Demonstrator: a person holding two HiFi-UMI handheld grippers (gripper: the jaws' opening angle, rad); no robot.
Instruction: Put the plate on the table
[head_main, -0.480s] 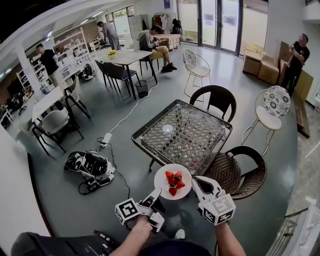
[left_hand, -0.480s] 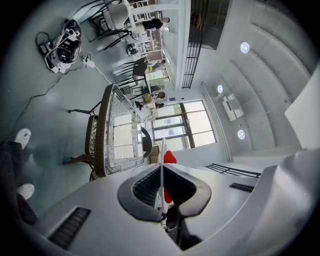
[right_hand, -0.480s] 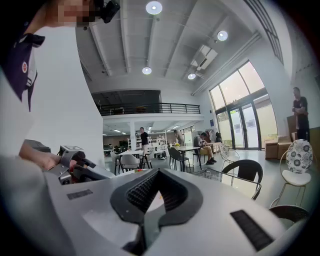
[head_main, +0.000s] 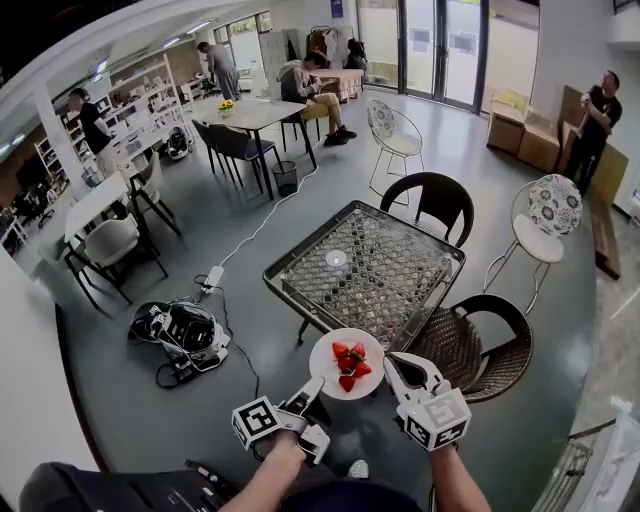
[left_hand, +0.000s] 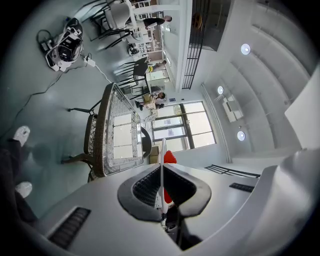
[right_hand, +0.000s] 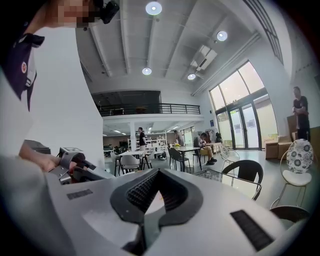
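We read the left gripper (head_main: 312, 388) as closed narrow on the plate (head_main: 325, 358). In the left gripper view the plate's thin rim (left_hand: 162, 160) runs edge-on between the two ribbed pads, and both pads press on it. The plate extends forward from the left jaws, level, with its near-left rim in the grip. It carries strawberries (head_main: 349, 365) ahead of the jaw tips. The plate is held in the air, just short of the near edge of the glass-topped table (head_main: 310, 237), which lies directly beyond the left gripper. The right gripper (head_main: 390, 360) sits just beside the plate's right rim. In the right gripper view its jaws meet at the tips with nothing clamped between them. A wicker chair (head_main: 470, 340) stands ahead and to the right of the right gripper, touching or nearly touching the table's corner.
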